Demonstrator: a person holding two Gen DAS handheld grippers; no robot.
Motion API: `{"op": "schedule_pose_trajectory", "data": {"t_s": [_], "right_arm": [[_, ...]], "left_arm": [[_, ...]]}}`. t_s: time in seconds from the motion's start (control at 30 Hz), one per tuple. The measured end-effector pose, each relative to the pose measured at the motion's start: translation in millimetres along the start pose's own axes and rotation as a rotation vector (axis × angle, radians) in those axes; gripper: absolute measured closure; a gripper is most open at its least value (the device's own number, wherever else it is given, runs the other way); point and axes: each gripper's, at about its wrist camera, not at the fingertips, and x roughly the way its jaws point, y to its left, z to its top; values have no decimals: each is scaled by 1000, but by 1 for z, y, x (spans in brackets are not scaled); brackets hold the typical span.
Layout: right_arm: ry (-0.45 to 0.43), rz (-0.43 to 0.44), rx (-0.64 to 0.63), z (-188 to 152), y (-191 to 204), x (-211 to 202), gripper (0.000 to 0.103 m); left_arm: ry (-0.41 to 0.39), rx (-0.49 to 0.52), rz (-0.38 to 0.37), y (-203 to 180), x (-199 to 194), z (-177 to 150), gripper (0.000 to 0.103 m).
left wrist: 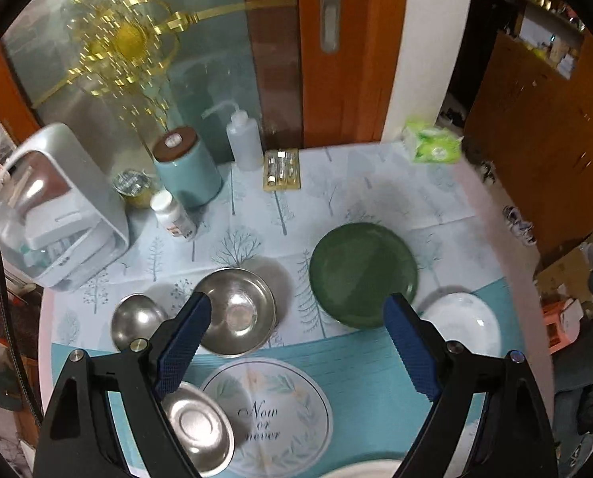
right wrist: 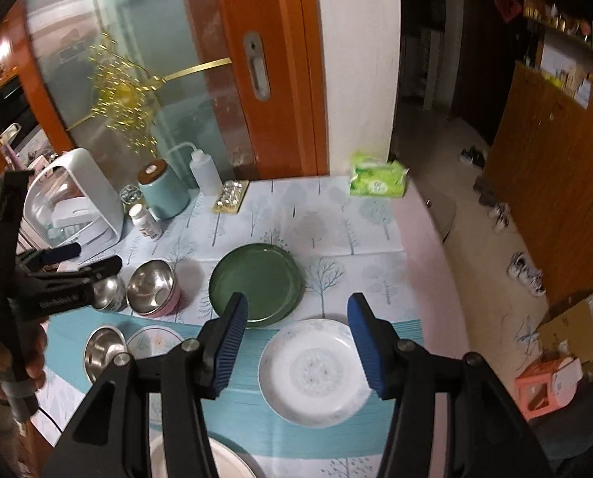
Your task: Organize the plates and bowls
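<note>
Hovering over the table with nothing yet in hand, looked to be choosing a first dish. Held the left gripper (left wrist: 298,298) pitched steeply downward, fingers spread wide and empty, above the gap between the large steel bowl (left wrist: 236,312) and the green plate (left wrist: 363,275). Held the right gripper (right wrist: 296,298) at a similar downward tilt, fingers moderately parted with nothing pinched, over the near edge of the green plate and the far rim of the white plate (right wrist: 312,370). Found a small steel bowl (left wrist: 137,320) just left of the large one, and a third steel bowl (left wrist: 198,426) beside a printed plate (left wrist: 272,418), all lying singly on the tablecloth (left wrist: 256,219). Judged it wisest to group like with like: to take a plate by its rim, one finger over and one under, to lift it level, and to lower it gently, since steel and glazed ware would probably slip in a careless pinch.
</note>
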Motion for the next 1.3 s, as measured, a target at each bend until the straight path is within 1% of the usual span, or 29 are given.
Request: {"op": "schedule_pose_trajectory", "data": {"t_s": [0.03, 0.1, 0.27, 0.43, 0.53, 0.6, 0.73, 0.8, 0.87, 0.93, 0.97, 1.1, 1.17, 1.23, 1.3], "right_arm": [[19, 3, 4, 2, 0, 14, 50], [56, 2, 11, 6, -2, 41, 50], [132, 8, 34, 10, -7, 105, 50], [202, 30, 81, 6, -16, 159, 50], [237, 47, 106, 2, -20, 185, 50], [253, 48, 112, 1, -21, 203, 50], [284, 54, 132, -3, -26, 230, 51], [303, 66, 148, -5, -28, 243, 55], [321, 75, 156, -7, -30, 254, 61], [337, 77, 168, -9, -33, 265, 63], [343, 84, 175, -10, -34, 270, 63], [357, 103, 183, -10, -34, 283, 65], [367, 109, 181, -9, -33, 289, 71], [379, 119, 183, -10, -32, 295, 74], [385, 125, 185, -10, -31, 299, 74]], "left_arm": [[20, 2, 0, -1, 19, 3, 16], [49, 5, -2, -3, 43, 5, 16], [136, -26, -37, -3, 109, 6, 17], [192, -51, -79, -7, 158, 7, 24], [217, -52, -96, -11, 182, 7, 31], [233, -55, -114, -13, 195, 8, 36], [261, -59, -140, -17, 218, 8, 37], [272, -55, -136, -17, 227, 8, 37], [284, -58, -141, -17, 235, 7, 38], [298, -59, -141, -16, 243, 7, 38], [289, -50, -137, -16, 243, 7, 41], [290, -38, -169, -18, 247, 10, 42], [294, -25, -177, -20, 249, 12, 42], [295, -10, -184, -23, 252, 13, 44], [295, -2, -189, -25, 254, 14, 45]]}}
